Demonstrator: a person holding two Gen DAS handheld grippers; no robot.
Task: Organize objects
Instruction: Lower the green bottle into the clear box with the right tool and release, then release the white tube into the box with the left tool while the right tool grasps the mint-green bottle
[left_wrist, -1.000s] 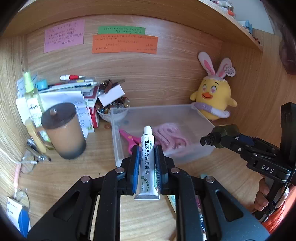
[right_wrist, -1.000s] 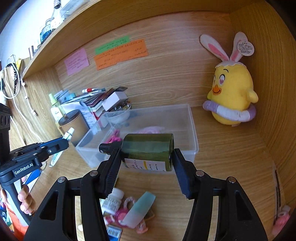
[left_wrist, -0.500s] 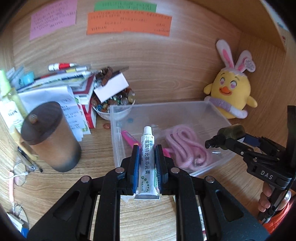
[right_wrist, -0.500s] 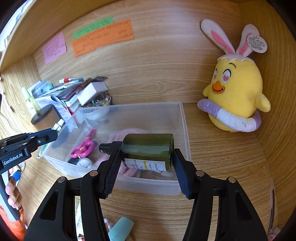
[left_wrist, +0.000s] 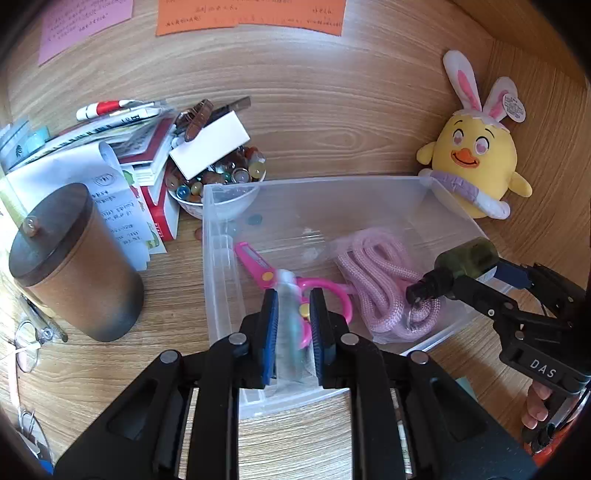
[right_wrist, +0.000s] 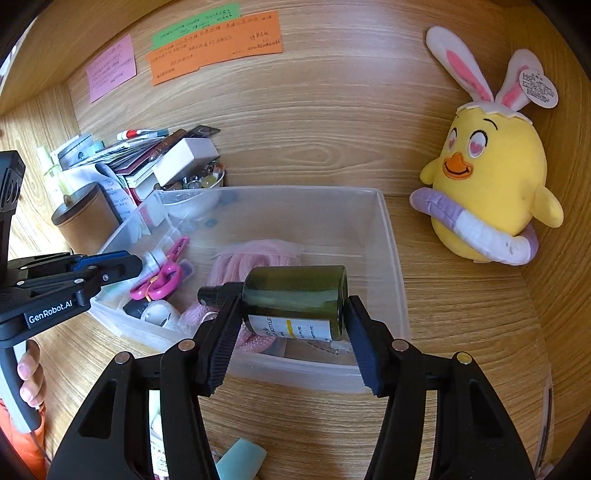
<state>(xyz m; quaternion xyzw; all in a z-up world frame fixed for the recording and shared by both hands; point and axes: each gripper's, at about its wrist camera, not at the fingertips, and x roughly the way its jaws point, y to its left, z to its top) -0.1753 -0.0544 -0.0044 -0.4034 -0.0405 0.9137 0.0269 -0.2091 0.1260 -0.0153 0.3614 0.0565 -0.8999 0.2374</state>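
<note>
Right wrist: right hand-held gripper (right_wrist: 291, 321) clamped around smooth dark-green cylindrical bottle (right_wrist: 295, 291), above translucent plastic bin (right_wrist: 391, 258).

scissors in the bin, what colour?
Pink scissors with yellow pivot, clearest in the left wrist view.

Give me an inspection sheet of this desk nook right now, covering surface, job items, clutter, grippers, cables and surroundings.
Surface: wooden desk, bare to the right of the bin.
Job's things: clear plastic bin holds pink rope and pink scissors; white tube, blurred, in the left gripper; dark green bottle lying sideways in the right gripper.
Clutter: lidded brown canister, bowl of marbles, stack of books and papers left of the bin.
Grippers: left gripper shut on the tube; right gripper shut on the bottle; both over the bin.
Cables: nothing seen.
Surroundings: yellow plush chick beside the bin; sticky notes on the back panel.
</note>
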